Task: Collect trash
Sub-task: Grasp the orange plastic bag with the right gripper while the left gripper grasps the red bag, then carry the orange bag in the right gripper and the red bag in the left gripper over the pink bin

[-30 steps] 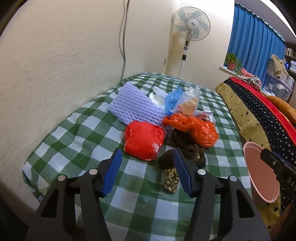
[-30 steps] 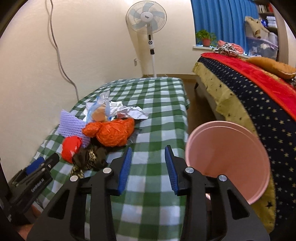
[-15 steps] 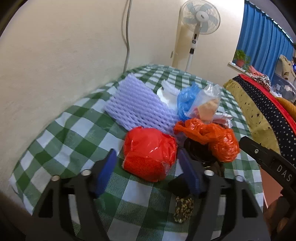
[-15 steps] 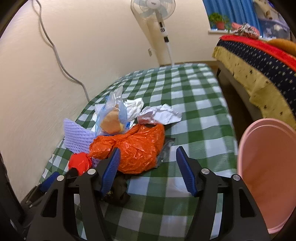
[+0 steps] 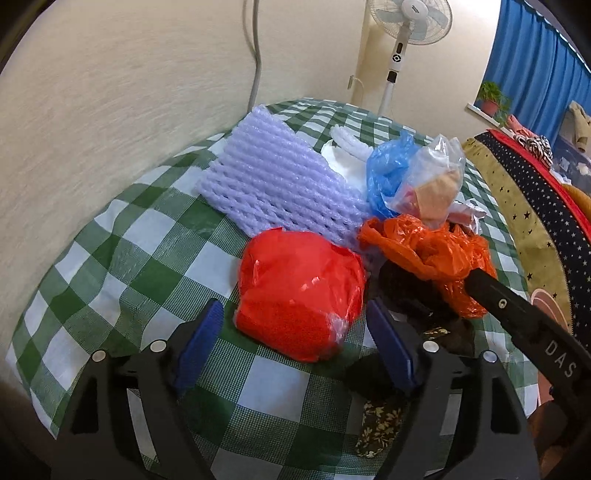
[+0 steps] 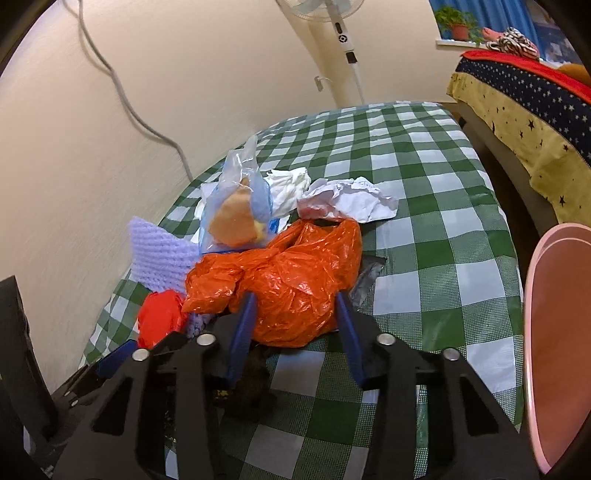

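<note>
A pile of trash lies on the green checked table (image 5: 110, 258). My left gripper (image 5: 295, 328) is open, its blue pads on either side of a red plastic bag (image 5: 299, 291). My right gripper (image 6: 293, 317) is open, its pads flanking the near part of an orange plastic bag (image 6: 284, 273), which also shows in the left wrist view (image 5: 436, 254). Behind them lie a purple foam net (image 5: 273, 184), a blue bag (image 5: 388, 170), a clear bag with orange contents (image 6: 236, 214) and crumpled white paper (image 6: 351, 199). A dark patterned wrapper (image 5: 380, 424) lies near the front edge.
A pink bin (image 6: 557, 332) stands at the table's right edge. A bed with a starred cover (image 6: 524, 99) is further right. A standing fan (image 5: 406, 22) and a wall cable (image 6: 122, 96) are behind the table. The wall runs along the left.
Both grippers have moved forward to the pile. The left now straddles the red bag, the right straddles the orange bag. The right jaws opened wider.
</note>
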`<state>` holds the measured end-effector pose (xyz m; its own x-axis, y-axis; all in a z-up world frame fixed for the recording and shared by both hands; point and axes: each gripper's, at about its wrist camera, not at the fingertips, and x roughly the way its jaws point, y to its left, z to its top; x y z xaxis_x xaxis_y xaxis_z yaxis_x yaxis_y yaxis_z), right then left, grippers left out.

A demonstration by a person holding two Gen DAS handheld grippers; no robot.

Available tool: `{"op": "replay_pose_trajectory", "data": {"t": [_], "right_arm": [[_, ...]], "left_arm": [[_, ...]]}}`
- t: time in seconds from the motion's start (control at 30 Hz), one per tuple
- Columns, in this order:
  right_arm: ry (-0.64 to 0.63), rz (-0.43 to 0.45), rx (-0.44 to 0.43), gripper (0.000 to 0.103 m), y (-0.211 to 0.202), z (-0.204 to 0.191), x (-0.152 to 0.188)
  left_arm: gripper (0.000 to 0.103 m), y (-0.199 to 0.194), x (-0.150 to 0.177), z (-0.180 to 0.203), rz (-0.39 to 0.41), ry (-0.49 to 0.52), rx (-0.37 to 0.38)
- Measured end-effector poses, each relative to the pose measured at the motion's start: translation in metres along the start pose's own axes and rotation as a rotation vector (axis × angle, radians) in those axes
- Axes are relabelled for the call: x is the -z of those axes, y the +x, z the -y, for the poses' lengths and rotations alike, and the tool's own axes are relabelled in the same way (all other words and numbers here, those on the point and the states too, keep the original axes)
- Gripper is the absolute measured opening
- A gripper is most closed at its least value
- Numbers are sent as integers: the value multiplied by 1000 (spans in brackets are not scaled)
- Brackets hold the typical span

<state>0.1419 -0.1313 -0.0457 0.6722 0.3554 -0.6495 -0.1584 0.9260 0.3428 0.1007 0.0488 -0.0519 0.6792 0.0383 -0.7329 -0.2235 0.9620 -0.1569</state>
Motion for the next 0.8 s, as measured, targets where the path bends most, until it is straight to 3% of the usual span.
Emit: {"op": "replay_pose_trajectory", "data": {"t": [0.1,0.37,0.8], "right_arm": [[-9,6,-1,30,-2,-3,0],[-48,50,18,15,-24,-11,2],[-83,128,91,13,-80,-11,4]], "left_arm": [[67,0,1,-4,-9,-23,14],[64,-15,2,-4,47,-6,15],[64,-50,4,12,127,65,72]]}}
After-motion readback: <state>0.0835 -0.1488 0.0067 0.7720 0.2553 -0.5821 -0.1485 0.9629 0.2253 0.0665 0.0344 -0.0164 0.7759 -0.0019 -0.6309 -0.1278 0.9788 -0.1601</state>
